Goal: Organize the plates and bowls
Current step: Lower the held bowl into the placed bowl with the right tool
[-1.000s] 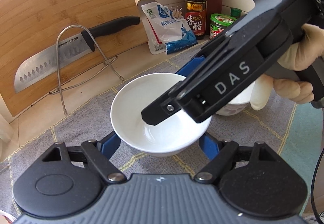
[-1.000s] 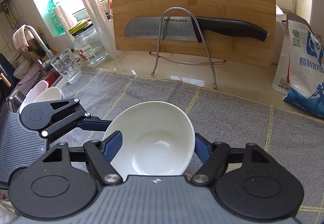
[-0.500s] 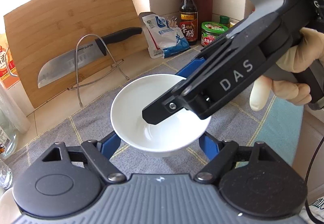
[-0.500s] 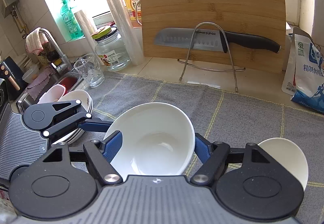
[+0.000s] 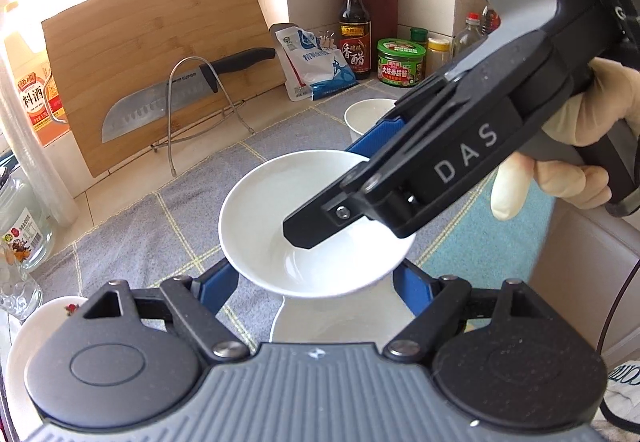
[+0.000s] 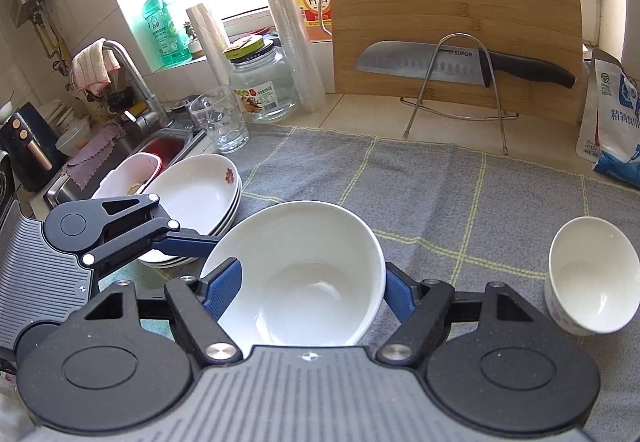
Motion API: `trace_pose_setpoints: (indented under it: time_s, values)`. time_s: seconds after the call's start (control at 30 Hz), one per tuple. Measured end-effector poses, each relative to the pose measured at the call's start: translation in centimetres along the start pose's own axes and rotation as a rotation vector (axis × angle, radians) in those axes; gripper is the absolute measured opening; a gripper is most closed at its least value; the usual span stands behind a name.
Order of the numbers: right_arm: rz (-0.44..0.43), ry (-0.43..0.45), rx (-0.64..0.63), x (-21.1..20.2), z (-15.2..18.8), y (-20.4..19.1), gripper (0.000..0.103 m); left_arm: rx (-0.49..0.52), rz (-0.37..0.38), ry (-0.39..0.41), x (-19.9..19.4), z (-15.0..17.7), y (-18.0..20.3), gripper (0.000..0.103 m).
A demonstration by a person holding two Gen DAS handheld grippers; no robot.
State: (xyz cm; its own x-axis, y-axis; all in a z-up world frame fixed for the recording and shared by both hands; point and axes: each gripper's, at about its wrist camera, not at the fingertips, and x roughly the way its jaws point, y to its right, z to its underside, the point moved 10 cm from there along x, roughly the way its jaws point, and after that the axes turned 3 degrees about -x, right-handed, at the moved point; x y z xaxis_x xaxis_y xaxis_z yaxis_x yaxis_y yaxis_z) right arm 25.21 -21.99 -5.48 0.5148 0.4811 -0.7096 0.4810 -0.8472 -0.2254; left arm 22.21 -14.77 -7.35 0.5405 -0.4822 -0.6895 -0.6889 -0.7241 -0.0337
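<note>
A large white bowl [image 5: 280,218] [image 6: 304,270] is held in the air between both grippers, lifted above the grey checked cloth [image 6: 440,194]. My left gripper [image 5: 316,278] is shut on it from the near side. My right gripper [image 6: 312,282] is shut on it too; its body crosses over the bowl in the left wrist view. A small white bowl [image 6: 592,278] stands on the cloth to the right and shows in the left wrist view [image 5: 368,114]. A stack of white plates [image 6: 200,198] lies at the left by the sink. Another white dish [image 5: 332,318] shows under the lifted bowl.
A bamboo cutting board [image 6: 452,14] with a knife [image 6: 460,62] on a wire stand leans at the back. A glass [image 6: 218,118], a jar [image 6: 260,86], a salt bag [image 6: 612,122], sauce bottles [image 5: 354,26] and the sink [image 6: 160,146] ring the cloth.
Both grippers have risen and pulled back with the bowl held between them. The plate stack, the small bowl and more of the counter have come into view.
</note>
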Motion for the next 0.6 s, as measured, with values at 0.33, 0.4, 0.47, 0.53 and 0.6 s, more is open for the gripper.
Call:
trace_pose_setpoints:
  time_s: [0.33, 0.4, 0.47, 0.53, 0.6]
  values:
    - [0.001, -0.009, 0.022, 0.3, 1.8, -3.1, 0.080, 0.004, 0.013, -0.018, -2.1, 2.5, -0.5, 0.084]
    - [0.003, -0.012, 0.034, 0.4, 2.1, -3.3, 0.080, 0.006, 0.018, -0.024, -2.1, 2.9, -0.4, 0.084]
    - [0.009, -0.019, 0.043, 0.5, 2.5, -3.3, 0.080, 0.007, 0.026, -0.030, -2.1, 3.3, -0.3, 0.084]
    - [0.015, -0.027, 0.052, 0.6, 2.9, -3.3, 0.080, 0.007, 0.039, -0.036, -2.0, 3.6, -0.1, 0.084]
    - [0.020, -0.034, 0.064, 0.7, 3.4, -3.2, 0.080, 0.007, 0.051, -0.044, -1.9, 4.0, 0.1, 0.084]
